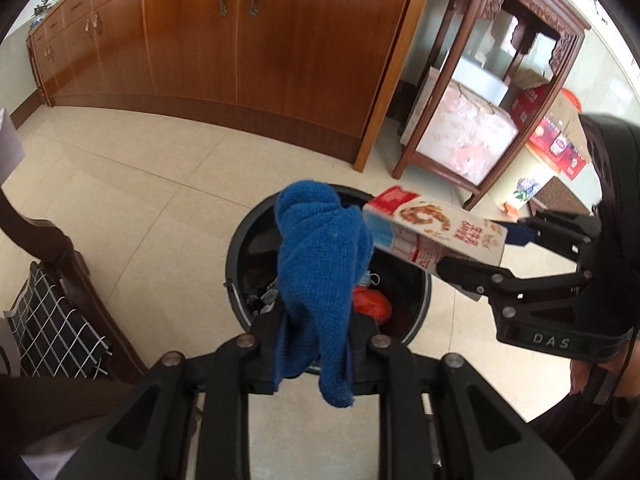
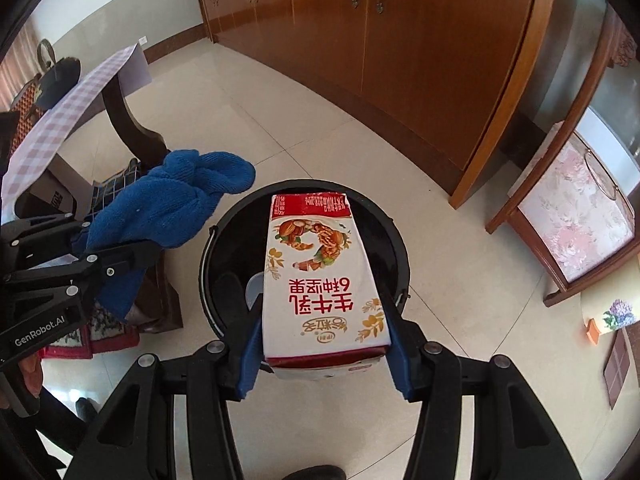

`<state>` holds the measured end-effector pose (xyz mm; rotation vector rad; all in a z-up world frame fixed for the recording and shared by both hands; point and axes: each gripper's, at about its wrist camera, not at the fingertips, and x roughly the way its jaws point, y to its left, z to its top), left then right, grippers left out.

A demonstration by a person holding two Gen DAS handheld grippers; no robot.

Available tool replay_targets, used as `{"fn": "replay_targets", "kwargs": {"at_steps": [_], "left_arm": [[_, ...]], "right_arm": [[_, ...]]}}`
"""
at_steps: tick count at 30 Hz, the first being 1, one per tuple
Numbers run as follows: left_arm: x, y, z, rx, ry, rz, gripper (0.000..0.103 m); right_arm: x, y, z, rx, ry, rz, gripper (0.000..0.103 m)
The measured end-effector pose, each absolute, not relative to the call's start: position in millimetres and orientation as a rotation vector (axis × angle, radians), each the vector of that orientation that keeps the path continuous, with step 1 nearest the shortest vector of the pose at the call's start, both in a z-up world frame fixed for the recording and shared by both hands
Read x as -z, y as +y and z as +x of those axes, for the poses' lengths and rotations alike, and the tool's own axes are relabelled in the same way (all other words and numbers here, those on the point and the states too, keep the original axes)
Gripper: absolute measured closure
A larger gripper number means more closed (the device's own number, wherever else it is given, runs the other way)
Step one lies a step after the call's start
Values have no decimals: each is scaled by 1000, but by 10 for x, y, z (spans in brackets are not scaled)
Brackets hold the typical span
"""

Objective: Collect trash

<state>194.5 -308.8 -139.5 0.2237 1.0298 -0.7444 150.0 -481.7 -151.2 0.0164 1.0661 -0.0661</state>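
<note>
Left gripper (image 1: 316, 320) closed tight on a blue cloth (image 1: 320, 256), fingers pinching the lower folds, the bunched top of the cloth standing above the tips and a loose end hanging below. Held over the black bin (image 1: 240, 240), which stands on the pale tiled floor (image 1: 140, 184). Inside the bin, a red wrapper (image 1: 372, 300) and some grey scraps (image 1: 264, 300).

Right gripper (image 2: 324, 344) clamped on a milk carton (image 2: 320, 280), blue pads (image 2: 250, 356) pressed against both long sides near its bottom end, the gap between the fingers as wide as the carton. Carton lying roughly level, printed face up, its red end pointing out over the bin (image 2: 212, 260). Seen from the left wrist, carton (image 1: 432, 232) just beside the cloth, whether touching or not impossible to tell.

Beyond the bin, a long wooden cabinet (image 1: 240, 40) along the wall. To its right, a carved dark stand (image 1: 500, 80) with a pink flowered cushion (image 1: 464, 136) on its lower shelf, and red boxes (image 1: 560, 148) behind. On the left side, a dark curved table leg (image 2: 128, 120) under a checked tablecloth (image 2: 72, 108), with a black grid-patterned bag (image 1: 52, 324) close by.
</note>
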Motion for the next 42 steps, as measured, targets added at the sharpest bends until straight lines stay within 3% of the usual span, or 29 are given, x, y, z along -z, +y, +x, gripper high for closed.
{"fn": "replay_targets", "kwargs": {"at_steps": [1,2,3,5,12,21,42], "left_arm": [[1463,-3112,1984,721,1033,234,38],[1513,-3109,2018,657,1023,243,16],[1528,-3082,2050,614,1009,237,13],[1497,-2977,2063,580,1009,208,12],[1066,-2719,1743,505,903,187,2],[562,-2584,1323,525,844,189,2],[-415,-1288,184,326,602,140,2]], "right_arm": [[1581,-4838,1565,55,1078,8,46],[1665,-4857,1639,35,1096,2,37],[1751,-4883,1705,30,1109,-15,16],[1887,-5003,1765,99,1139,-27,0],[1737,-5285,1500,277,1075,92,0],[1299,-4844,1115,343,970,54,0],[-153,-3333,-347,269,715,51,0]]}}
